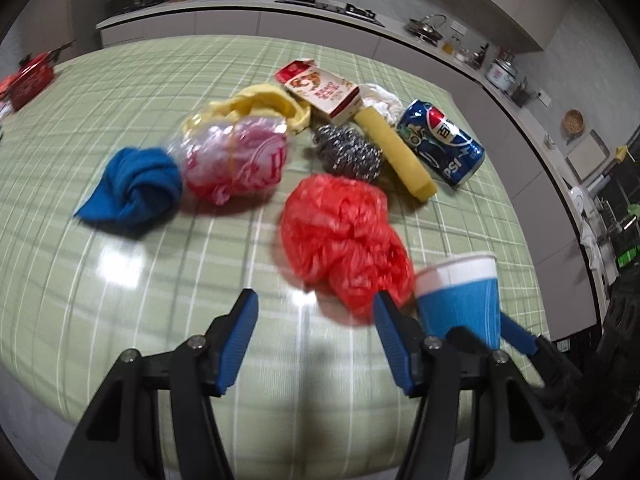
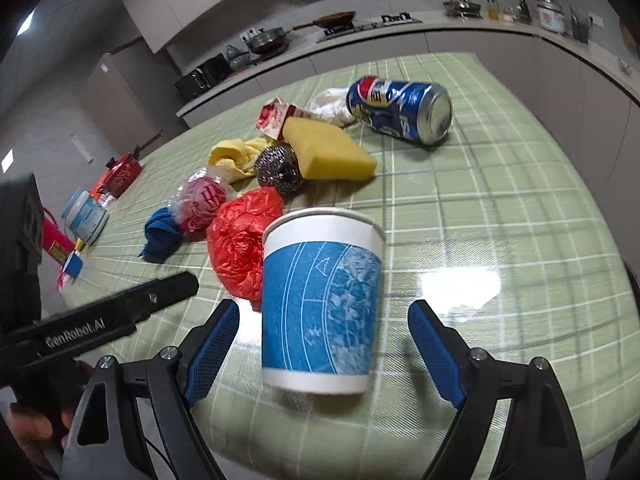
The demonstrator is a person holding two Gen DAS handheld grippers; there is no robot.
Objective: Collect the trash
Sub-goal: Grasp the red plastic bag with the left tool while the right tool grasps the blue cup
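Now, item: cup (image 2: pixel 320 300), upright on table (image 2: pixel 500 208), sits btwn your right gripper's (image 2: pixel 324 344) spread fingers, untouched. Left gripper (image 1: pixel 316 344) spread, empty, just beside red bag (image 1: pixel 344 236).

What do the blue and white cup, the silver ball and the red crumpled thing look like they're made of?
Cup: likely paper, matte printed wall with a rolled white rim. Silver ball: coiled metal wire, probably steel, glinting in tiny loops. Red crumpled thing: thin plastic film, glossy and slightly translucent in its creases.
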